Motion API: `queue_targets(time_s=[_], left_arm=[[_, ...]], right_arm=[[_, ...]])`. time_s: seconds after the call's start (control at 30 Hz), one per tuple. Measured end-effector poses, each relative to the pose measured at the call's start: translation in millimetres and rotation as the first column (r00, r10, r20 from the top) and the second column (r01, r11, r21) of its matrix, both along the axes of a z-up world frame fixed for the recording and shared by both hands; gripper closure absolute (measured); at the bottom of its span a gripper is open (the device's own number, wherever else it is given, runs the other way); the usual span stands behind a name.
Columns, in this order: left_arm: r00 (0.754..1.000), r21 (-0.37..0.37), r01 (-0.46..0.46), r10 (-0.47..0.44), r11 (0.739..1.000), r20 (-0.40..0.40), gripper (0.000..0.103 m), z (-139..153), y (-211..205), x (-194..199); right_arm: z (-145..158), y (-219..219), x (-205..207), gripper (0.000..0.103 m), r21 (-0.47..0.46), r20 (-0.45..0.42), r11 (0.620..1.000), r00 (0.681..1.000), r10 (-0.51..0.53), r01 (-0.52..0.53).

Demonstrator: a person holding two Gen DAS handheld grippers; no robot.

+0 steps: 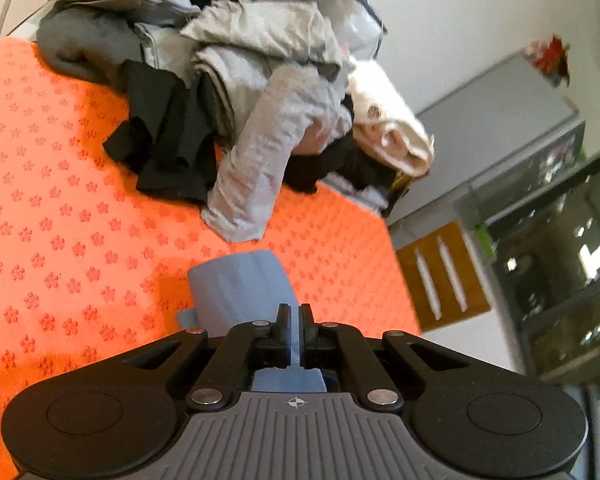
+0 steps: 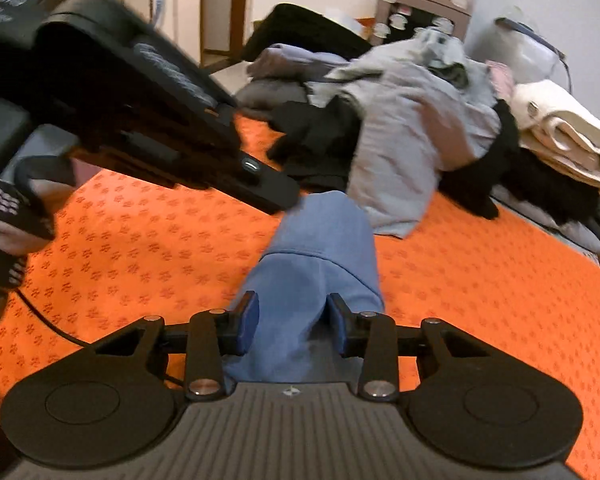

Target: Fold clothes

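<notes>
Your left gripper (image 1: 295,312) has its fingers pinched tight on a thin edge of the blue garment (image 1: 242,286); the cloth runs up between the fingers and bunches in a rounded fold just ahead of them, above the orange bedspread (image 1: 60,200). Seen from the right wrist, that same left gripper (image 2: 288,198) reaches in from the upper left and meets the far end of the blue garment (image 2: 320,248).

Your right gripper (image 2: 293,316) has its fingers spread apart, with the near end of the blue garment lying in the gap between them. The cloth fills the middle of that gap, but neither blue pad (image 2: 249,316) clearly presses on it, so the right fingers stand open around the fabric rather than clamped on it. The garment stretches as a narrow folded band from your right gripper toward your left one, over the middle of the bedspread.

Beyond it, a loose pile of clothes (image 2: 412,120) sits at the far side of the bed: grey pieces on top, black ones (image 1: 168,140) underneath, and a cream folded item (image 2: 560,136) at the right end. A grey sleeve (image 1: 256,172) hangs down from the pile onto the bedspread, near the blue garment but apart from it. Your left hand, in a dotted black glove (image 2: 4,232), shows at the left edge of the right wrist view.
</notes>
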State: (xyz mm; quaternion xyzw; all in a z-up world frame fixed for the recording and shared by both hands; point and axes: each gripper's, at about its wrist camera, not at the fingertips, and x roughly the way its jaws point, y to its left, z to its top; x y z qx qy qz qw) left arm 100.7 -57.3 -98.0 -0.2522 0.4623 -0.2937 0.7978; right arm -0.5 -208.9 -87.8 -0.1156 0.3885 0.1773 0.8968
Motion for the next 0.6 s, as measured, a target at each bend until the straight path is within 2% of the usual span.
queue_targets(time_s=[0.07, 0.17, 0.3, 0.43, 0.53, 0.6], left_arm=[[1.0, 0.054, 0.025, -0.024, 0.998, -0.008, 0.099, -7, -9, -1], [1.0, 0.082, 0.011, -0.009, 0.997, -0.022, 0.1, -17, -14, -3], [0.999, 0.08, -0.018, 0.022, 0.997, -0.046, 0.1, -21, -12, -2], [0.997, 0.079, -0.041, 0.046, 0.996, -0.06, 0.1, -22, -11, -3], [0.996, 0.079, -0.06, 0.065, 0.995, -0.066, 0.099, -22, -10, -5], [0.994, 0.077, -0.074, 0.08, 0.994, -0.072, 0.099, -22, -9, -6]], right_arm=[[1, 1, 1, 0.06, 0.008, 0.001, 1.0, 1.0, 0.01, -0.01], [6, -6, 1, 0.057, 0.055, -0.018, 0.998, 0.999, 0.026, -0.025], [24, -39, 1, 0.057, 0.207, -0.074, 0.978, 0.997, 0.014, 0.002], [33, -92, 9, 0.043, 0.351, -0.169, 0.931, 0.985, -0.038, 0.096], [24, -122, 26, 0.031, 0.422, -0.273, 0.897, 0.962, -0.013, 0.132], [14, -138, 40, 0.027, 0.47, -0.343, 0.87, 0.939, 0.023, 0.15]])
